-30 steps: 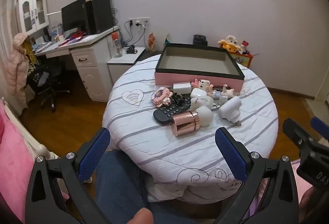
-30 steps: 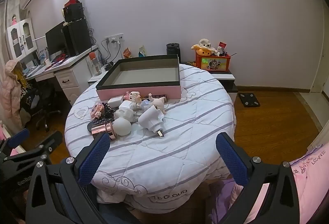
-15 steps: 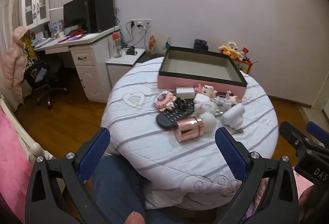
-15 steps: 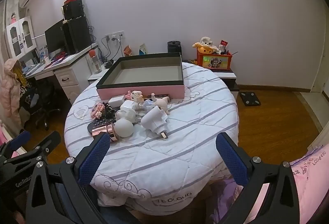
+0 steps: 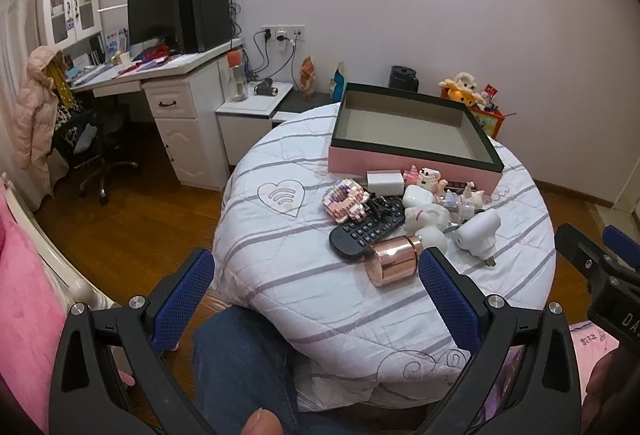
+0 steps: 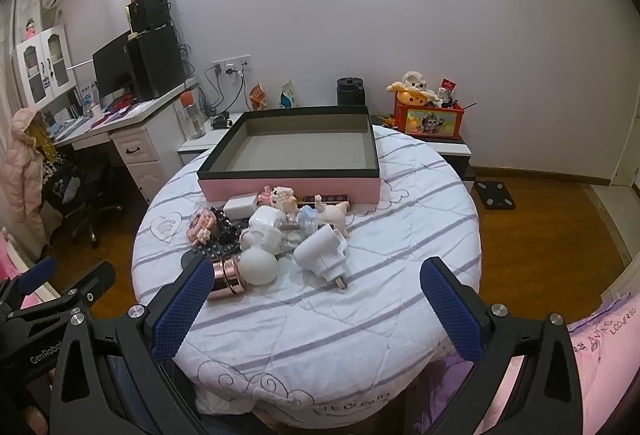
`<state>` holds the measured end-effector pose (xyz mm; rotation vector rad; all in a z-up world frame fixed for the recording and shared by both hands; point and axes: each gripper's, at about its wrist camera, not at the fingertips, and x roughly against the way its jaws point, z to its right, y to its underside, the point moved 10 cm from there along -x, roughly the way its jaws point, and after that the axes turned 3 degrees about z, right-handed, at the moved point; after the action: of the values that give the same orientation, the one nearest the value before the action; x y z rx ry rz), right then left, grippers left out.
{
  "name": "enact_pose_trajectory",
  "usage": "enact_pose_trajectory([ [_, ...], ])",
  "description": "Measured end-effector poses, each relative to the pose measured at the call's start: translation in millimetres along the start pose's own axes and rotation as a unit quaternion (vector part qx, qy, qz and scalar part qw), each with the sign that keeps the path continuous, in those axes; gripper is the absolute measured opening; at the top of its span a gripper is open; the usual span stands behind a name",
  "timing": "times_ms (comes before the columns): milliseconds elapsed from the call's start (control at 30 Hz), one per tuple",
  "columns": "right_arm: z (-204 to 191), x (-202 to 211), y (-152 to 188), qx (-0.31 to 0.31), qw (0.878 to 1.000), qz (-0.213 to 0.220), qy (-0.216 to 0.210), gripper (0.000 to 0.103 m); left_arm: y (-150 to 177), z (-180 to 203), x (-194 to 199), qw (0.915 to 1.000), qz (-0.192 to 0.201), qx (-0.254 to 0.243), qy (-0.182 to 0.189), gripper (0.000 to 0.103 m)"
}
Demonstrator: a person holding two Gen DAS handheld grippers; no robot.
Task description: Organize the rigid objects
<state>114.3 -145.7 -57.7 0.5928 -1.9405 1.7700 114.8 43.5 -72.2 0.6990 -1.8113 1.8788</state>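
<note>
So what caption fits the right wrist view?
Open right gripper faces a pile of trinkets before an empty pink box.

A round table (image 6: 360, 315) is standing in the middle of the room, and a box (image 6: 290, 187) is sitting on its far half. A heap of small things is lying just before the box: a remote (image 5: 362, 231) is lying at the left front with a clip (image 5: 346, 197) behind it, a metal cylinder (image 5: 394, 265) is lying nearest the near edge, and a plug (image 6: 322, 255) is lying at the right. A charger (image 5: 384, 182) is resting just beside the box's front wall. A desk (image 5: 160, 75) is standing to the left of the table, and a toy crate (image 6: 428, 119) is sitting behind it on the right.
</note>
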Motion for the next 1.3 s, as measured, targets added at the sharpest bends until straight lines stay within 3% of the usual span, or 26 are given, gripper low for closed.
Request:
enact_pose_trajectory([
  [400, 19.6, -5.5, -2.3, -0.001, 1.0, -0.012, 0.011, 0.103, -12.4, -14.2, -17.2, 0.9997, -0.021, 0.008, -0.001, 0.103],
  [700, 25.1, -4.0, -1.4, 0.003, 1.0, -0.02, 0.014, 0.103, -14.5, -8.3, -8.6, 0.9998, -0.017, -0.002, 0.003, 0.103],
  [1300, 8.1, -62.9, -22.1, -0.008, 0.998, -0.056, 0.022, 0.103, -53.3, 2.3, -65.7, 0.9978, -0.035, -0.042, 0.037, 0.103],
])
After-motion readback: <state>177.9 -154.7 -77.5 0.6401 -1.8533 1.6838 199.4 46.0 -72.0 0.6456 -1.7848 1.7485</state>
